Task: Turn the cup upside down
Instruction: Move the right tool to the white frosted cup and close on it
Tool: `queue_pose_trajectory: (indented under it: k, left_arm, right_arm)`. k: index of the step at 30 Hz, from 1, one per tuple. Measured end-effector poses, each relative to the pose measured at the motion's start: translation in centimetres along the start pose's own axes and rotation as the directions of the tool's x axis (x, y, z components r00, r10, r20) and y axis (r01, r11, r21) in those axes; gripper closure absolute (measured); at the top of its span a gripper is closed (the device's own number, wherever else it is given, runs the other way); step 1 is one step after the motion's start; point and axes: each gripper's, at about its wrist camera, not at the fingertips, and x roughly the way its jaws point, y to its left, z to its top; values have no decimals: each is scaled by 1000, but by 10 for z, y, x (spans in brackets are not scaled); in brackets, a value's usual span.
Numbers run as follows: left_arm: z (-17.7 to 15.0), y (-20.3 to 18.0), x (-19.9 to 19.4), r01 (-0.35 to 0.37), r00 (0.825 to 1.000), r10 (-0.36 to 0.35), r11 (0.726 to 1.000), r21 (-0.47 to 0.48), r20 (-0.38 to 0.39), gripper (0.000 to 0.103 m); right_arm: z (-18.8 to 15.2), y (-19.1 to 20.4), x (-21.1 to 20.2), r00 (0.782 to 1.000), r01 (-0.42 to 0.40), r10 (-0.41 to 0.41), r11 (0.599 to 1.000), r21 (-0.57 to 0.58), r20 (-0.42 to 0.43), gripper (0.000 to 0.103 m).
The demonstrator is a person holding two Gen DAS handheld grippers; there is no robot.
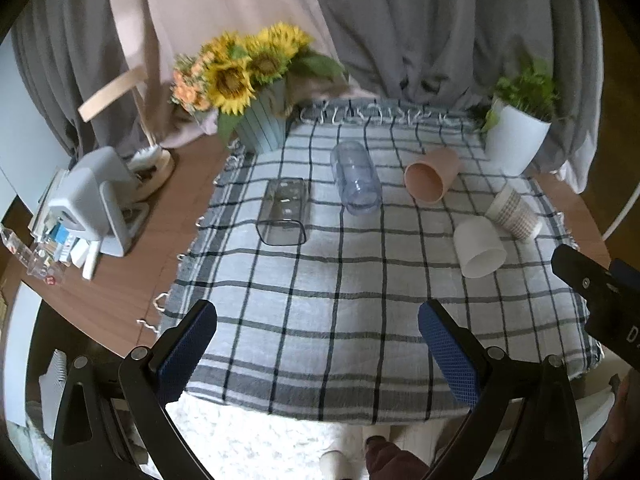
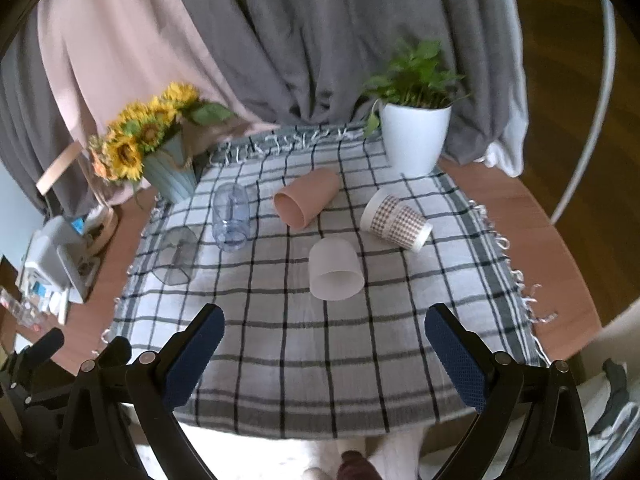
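Note:
Several cups lie on their sides on a checked cloth (image 1: 320, 320). From left: a clear square glass (image 1: 283, 212) (image 2: 176, 254), a bluish clear tumbler (image 1: 355, 176) (image 2: 231, 216), a pink cup (image 1: 431, 174) (image 2: 307, 197), a white frosted cup (image 1: 479, 247) (image 2: 335, 269) and a patterned paper cup (image 1: 514, 212) (image 2: 396, 216). My left gripper (image 1: 318, 332) is open and empty over the cloth's near edge. My right gripper (image 2: 324, 336) is open and empty, just short of the white cup; it also shows at the right edge of the left wrist view (image 1: 600, 292).
A sunflower pot (image 1: 260, 128) (image 2: 170, 176) stands at the cloth's back left and a white plant pot (image 1: 516, 140) (image 2: 414, 138) at the back right. Grey curtains hang behind. A white device (image 1: 92, 204) and clutter sit on the wooden table (image 1: 160, 220) at left.

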Motion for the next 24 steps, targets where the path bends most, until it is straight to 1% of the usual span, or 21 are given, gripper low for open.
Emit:
queue_pose_trajectory:
  k: [4,8,14,20,24]
  left_arm:
    - [12,-11,29,-8,998,8,1000,-4,-54,0]
    - [20,-20,61,-28,993,27,1000,-10,-114,0]
    - [26,-29,104,-64,975,60,998,-9,-213,0]
    - [28,-33,133,-90,959,83,996,-13,-270,0]
    - [28,-36,146,-103,950,94,995,-13,-298,0]
  right_arm:
    - [17,-6,36,998,-9,9,1000,-12,-57,2]
    - [29,-13,77,991,-17,14,1000,-19,-131,2]
    - [40,-17,128,976,-24,14,999,-43,-216,4]
    - [46,-19,171,957,-31,14,998,-57,-288,5]
    - [45,-19,195,940,-43,20,997,-58,-341,8]
